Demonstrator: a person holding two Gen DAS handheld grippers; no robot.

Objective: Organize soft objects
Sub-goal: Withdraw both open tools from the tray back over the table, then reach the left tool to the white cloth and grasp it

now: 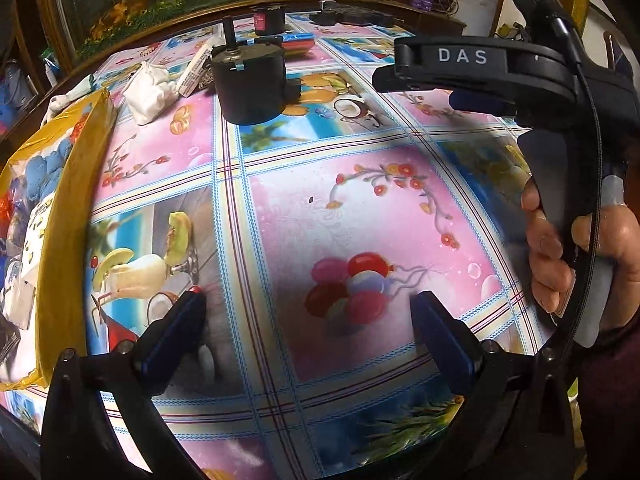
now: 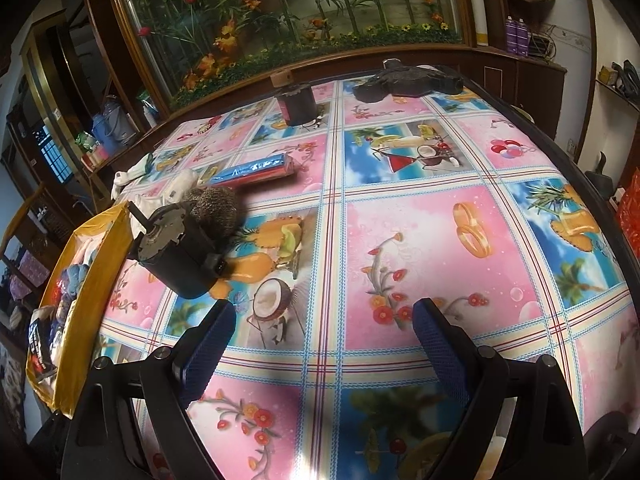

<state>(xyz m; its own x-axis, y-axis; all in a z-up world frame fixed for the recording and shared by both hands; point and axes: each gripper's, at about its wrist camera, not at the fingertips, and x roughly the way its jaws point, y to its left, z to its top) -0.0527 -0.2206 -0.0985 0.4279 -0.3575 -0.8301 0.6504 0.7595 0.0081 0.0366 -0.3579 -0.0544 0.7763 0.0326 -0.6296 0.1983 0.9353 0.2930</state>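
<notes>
A yellow box [image 1: 60,216] with several soft items inside sits at the table's left edge; it also shows in the right wrist view [image 2: 86,280]. A white cloth bundle [image 1: 150,92] lies beyond it. A grey knitted item [image 2: 218,210] and white cloth [image 2: 128,178] lie behind a black motor [image 2: 180,252]. A blue-red roll [image 2: 256,170] lies further back. My left gripper [image 1: 308,312] is open and empty above the tablecloth. My right gripper [image 2: 324,320] is open and empty; its body [image 1: 480,68] shows at the right in the left wrist view.
The black motor [image 1: 250,84] stands mid-table. A second cylinder [image 2: 296,104] and a dark tool [image 2: 404,80] sit at the far edge. A white carton [image 1: 196,66] lies by the motor. The patterned tablecloth [image 2: 400,240] covers the table.
</notes>
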